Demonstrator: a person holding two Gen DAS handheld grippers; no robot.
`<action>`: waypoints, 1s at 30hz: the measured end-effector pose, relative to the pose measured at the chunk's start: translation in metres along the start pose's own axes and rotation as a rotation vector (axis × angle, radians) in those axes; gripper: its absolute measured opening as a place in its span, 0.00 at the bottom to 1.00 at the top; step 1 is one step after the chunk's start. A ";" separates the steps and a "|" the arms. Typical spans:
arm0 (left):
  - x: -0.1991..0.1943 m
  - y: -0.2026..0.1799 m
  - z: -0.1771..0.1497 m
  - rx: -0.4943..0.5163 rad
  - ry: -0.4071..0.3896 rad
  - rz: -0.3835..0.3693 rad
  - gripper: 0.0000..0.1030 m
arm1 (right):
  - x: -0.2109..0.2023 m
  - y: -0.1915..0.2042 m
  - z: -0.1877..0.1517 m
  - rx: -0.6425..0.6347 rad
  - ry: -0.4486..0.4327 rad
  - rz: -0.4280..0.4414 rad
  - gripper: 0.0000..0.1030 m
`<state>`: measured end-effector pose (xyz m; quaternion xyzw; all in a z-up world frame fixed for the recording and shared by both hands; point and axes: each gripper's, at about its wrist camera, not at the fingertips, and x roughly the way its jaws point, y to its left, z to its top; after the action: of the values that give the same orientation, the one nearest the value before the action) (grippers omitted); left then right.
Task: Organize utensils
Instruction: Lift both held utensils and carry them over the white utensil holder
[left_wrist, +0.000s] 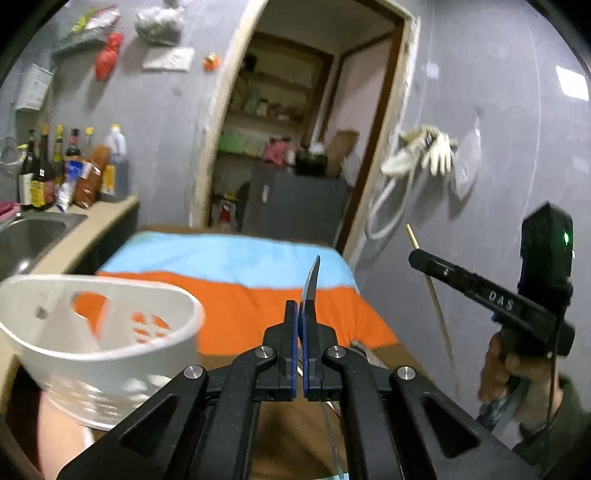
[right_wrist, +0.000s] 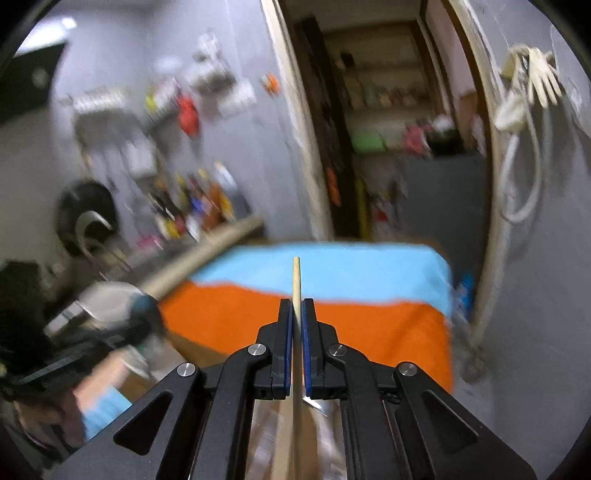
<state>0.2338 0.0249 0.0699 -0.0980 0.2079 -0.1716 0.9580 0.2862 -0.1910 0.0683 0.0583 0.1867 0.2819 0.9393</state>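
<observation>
Both pairs of jaws are clenched on utensils: the left gripper (left_wrist: 300, 314) pinches a thin dark blade-like piece (left_wrist: 312, 280), perhaps a knife or a spoon seen edge-on, and the right gripper (right_wrist: 295, 317) pinches a chopstick (right_wrist: 296, 280). Each utensil pokes forward past its fingertips, up off the orange and blue cloth (left_wrist: 258, 306). The white perforated holder (left_wrist: 103, 332) stands left of the left gripper, at the cloth's near left edge. Risks, as I judge them: each utensil is caught on a narrow edge, so a quick swing could let it pivot or slip out; the long chopstick could hit the holder's rim instead of dropping in; and two grippers converging on one holder could collide or tip it.
</observation>
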 end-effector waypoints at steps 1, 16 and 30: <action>-0.009 0.004 0.007 -0.008 -0.025 0.007 0.00 | 0.003 0.009 0.004 0.002 -0.031 0.032 0.02; -0.113 0.130 0.077 -0.054 -0.360 0.346 0.00 | 0.081 0.128 0.061 0.137 -0.381 0.334 0.02; -0.087 0.168 0.021 -0.017 -0.474 0.463 0.00 | 0.114 0.157 0.020 -0.061 -0.459 0.127 0.03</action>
<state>0.2169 0.2147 0.0766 -0.0934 -0.0027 0.0799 0.9924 0.3016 0.0029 0.0848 0.1042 -0.0443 0.3251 0.9389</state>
